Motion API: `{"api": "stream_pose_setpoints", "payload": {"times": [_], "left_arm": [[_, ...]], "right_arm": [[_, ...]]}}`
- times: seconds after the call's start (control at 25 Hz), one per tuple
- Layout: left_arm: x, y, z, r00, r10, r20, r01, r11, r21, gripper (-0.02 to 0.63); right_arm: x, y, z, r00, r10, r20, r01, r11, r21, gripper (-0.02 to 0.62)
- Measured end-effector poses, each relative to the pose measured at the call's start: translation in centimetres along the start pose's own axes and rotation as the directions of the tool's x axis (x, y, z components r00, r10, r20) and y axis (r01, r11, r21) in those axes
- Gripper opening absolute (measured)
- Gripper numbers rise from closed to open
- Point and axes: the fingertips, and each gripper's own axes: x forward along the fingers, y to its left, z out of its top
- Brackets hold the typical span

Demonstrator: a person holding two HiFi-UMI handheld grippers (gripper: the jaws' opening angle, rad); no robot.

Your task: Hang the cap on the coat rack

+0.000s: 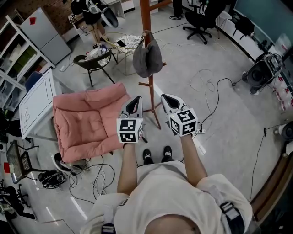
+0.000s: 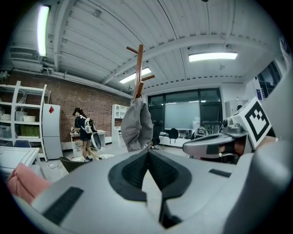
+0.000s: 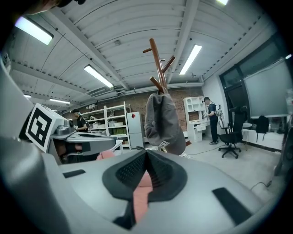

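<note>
Head view first: the cap (image 1: 147,57) hangs off a peg of the coat rack (image 1: 145,13), brim down, clear of the floor. By the look of it the job is done. The left gripper (image 1: 136,99) and right gripper (image 1: 165,98) sit side by side, well short of the rack, neither carrying anything. To the left lies a pink cushion (image 1: 87,119), near the rack's feet, and a dark chair (image 1: 94,61) stands beyond it. Cables (image 1: 208,87) trail over the floor to the right, while the strip under both grippers is bare.

Left gripper view: the jaws are pressed together with nothing between the pads. The cap (image 2: 136,125) droops from the rack (image 2: 138,68) straight ahead, well apart from the tips. The other gripper (image 2: 215,146) rides just beside it on the right.

Right gripper view: jaws also closed and empty; the pink in the slit is the cushion beyond, not a held thing. The cap (image 3: 162,123) hangs quietly under the pegs (image 3: 159,68). All that is left, I would judge, is to keep clear of it, and there is open room behind and to the right.
</note>
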Motion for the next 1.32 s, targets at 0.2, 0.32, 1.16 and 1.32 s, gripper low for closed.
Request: {"api": "stream_pose_setpoints", "payload": {"times": [0.2, 0.32, 1.16, 1.32], "left_arm": [[0.1, -0.5, -0.4, 1.000, -0.026, 0.001, 0.026, 1.000, -0.016, 0.008], [0.1, -0.7, -0.6, 0.999, -0.040, 0.002, 0.040, 0.999, -0.023, 0.007], [1.3, -1.0, -0.3, 0.998, -0.060, 0.014, 0.061, 0.997, -0.050, 0.007], [1.9, -0.5, 0.0, 0.998, -0.050, 0.026, 0.052, 0.997, -0.057, 0.008]], "right_arm": [[-0.4, -0.1, -0.5, 1.000, -0.015, -0.006, 0.015, 1.000, 0.005, 0.005], [-0.4, -0.2, -0.9, 1.000, -0.023, -0.014, 0.023, 1.000, 0.004, 0.004], [-0.5, -0.8, -0.8, 0.999, -0.037, -0.024, 0.036, 0.999, -0.009, 0.003], [0.0, -1.0, -0.5, 0.999, -0.032, -0.021, 0.031, 0.999, -0.019, 0.003]]}}
